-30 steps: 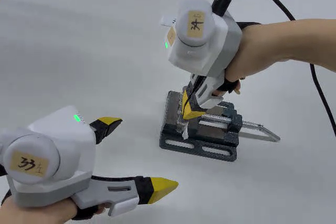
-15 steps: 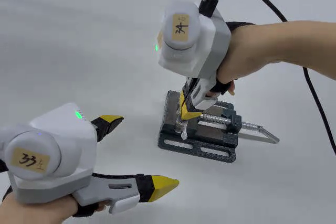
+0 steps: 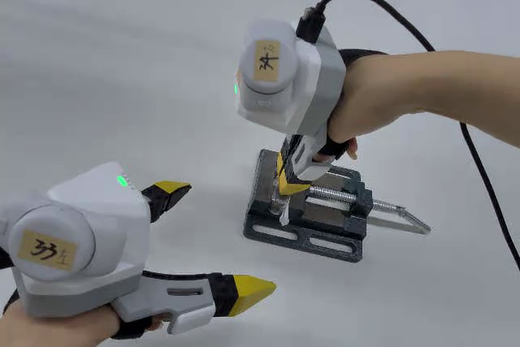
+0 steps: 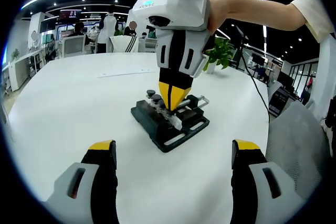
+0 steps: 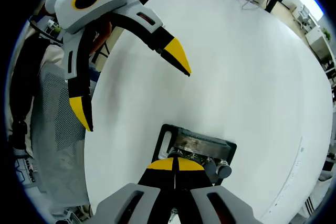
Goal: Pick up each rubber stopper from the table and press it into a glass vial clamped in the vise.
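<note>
A dark bench vise [image 3: 313, 229] stands on the white table, also seen in the left gripper view [image 4: 178, 129] and the right gripper view [image 5: 169, 139]. Small vials with dark stoppers [image 4: 153, 96] stand clamped in it, their tops [image 5: 216, 170] beside my right jaws. My right gripper [image 3: 287, 184] points straight down at the vise's left end, its yellow tips [image 4: 171, 96] shut together over a vial [image 3: 279, 202]. Whatever lies under the tips is hidden. My left gripper [image 3: 213, 239] hovers open at the lower left, nothing between its fingers [image 4: 102, 153].
A black cable [image 3: 382, 6] runs from the right gripper off to the right. The vise's screw handle [image 3: 402, 217] sticks out to the right. Bare white table [image 3: 122, 79] surrounds the vise. People and desks show far behind in the left gripper view.
My right gripper has swung its body leftwards and come more upright, its tips sinking slightly onto the vise's left end. The left gripper has stayed put.
</note>
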A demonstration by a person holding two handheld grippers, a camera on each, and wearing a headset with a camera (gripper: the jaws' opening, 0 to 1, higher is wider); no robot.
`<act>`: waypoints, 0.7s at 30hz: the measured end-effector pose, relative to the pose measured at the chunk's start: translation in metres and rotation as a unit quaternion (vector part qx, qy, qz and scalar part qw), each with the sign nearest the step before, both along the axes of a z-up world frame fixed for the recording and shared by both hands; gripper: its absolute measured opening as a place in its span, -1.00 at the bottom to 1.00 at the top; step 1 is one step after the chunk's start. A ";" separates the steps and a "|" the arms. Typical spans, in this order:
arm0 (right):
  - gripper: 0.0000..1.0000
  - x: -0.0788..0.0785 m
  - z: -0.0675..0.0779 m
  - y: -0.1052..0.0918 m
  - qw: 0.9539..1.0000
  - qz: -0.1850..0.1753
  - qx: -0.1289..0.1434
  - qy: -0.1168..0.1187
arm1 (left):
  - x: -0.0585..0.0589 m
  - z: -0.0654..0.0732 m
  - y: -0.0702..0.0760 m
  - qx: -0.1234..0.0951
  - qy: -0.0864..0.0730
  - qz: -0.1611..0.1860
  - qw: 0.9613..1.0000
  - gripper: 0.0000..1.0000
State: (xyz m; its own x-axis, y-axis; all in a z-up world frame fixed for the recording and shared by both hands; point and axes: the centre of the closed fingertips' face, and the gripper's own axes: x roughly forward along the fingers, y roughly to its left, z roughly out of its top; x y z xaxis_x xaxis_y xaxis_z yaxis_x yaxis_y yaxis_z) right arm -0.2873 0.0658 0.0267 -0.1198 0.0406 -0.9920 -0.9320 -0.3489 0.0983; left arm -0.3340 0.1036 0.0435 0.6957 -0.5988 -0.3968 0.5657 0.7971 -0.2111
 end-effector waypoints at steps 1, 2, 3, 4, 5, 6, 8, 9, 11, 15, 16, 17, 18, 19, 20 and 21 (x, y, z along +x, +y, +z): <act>-1.00 0.000 0.000 0.000 1.000 0.008 0.001 0.001 | 0.000 0.002 -0.001 0.000 -0.001 0.000 1.000 0.79; -1.00 0.000 0.000 -0.001 1.000 -0.001 0.002 0.005 | 0.001 0.003 -0.002 0.001 -0.002 -0.001 1.000 0.79; -1.00 0.002 0.000 -0.002 1.000 -0.002 0.002 0.006 | 0.001 0.004 -0.002 0.002 -0.005 -0.002 1.000 0.79; -1.00 0.002 0.000 -0.002 1.000 -0.004 0.004 0.007 | 0.001 0.006 -0.002 0.002 -0.007 -0.001 1.000 0.79; -1.00 0.002 0.000 -0.002 1.000 -0.010 0.008 0.008 | 0.002 0.007 -0.001 0.001 -0.008 -0.001 1.000 0.79; -1.00 0.001 0.000 -0.003 1.000 -0.009 0.010 0.009 | 0.002 0.009 -0.001 0.002 -0.011 -0.001 1.000 0.79; -1.00 0.001 0.000 -0.003 1.000 -0.017 0.017 0.011 | 0.003 0.011 0.001 0.004 -0.013 0.000 1.000 0.79; -1.00 0.001 0.000 -0.002 1.000 -0.021 0.018 0.012 | 0.004 0.012 0.002 0.004 -0.014 0.001 1.000 0.79; -1.00 0.000 0.001 -0.002 0.999 -0.021 0.023 0.012 | 0.005 0.015 0.004 0.002 -0.016 0.006 1.000 0.79; -1.00 0.000 0.000 -0.002 0.999 -0.025 0.031 0.011 | 0.007 0.018 0.005 0.002 -0.019 0.007 1.000 0.78; -1.00 0.000 0.000 -0.002 0.999 -0.027 0.032 0.009 | 0.007 0.018 0.005 0.004 -0.021 0.006 1.000 0.78; -1.00 0.000 0.000 -0.002 0.999 -0.027 0.035 0.007 | 0.007 0.018 0.004 0.005 -0.022 0.006 1.000 0.78; -1.00 0.001 0.000 -0.002 0.999 -0.028 0.038 0.006 | 0.007 0.019 0.003 0.004 -0.022 0.005 1.000 0.78; -1.00 0.001 0.000 -0.002 0.999 -0.030 0.040 0.005 | 0.006 0.019 0.003 0.004 -0.022 0.004 1.000 0.78; -1.00 0.001 0.000 -0.002 0.998 -0.034 0.044 0.004 | 0.006 0.020 0.002 0.005 -0.024 0.004 1.000 0.78; -1.00 0.002 -0.001 -0.002 0.998 -0.034 0.046 0.003 | 0.006 0.020 0.002 0.005 -0.024 0.002 1.000 0.78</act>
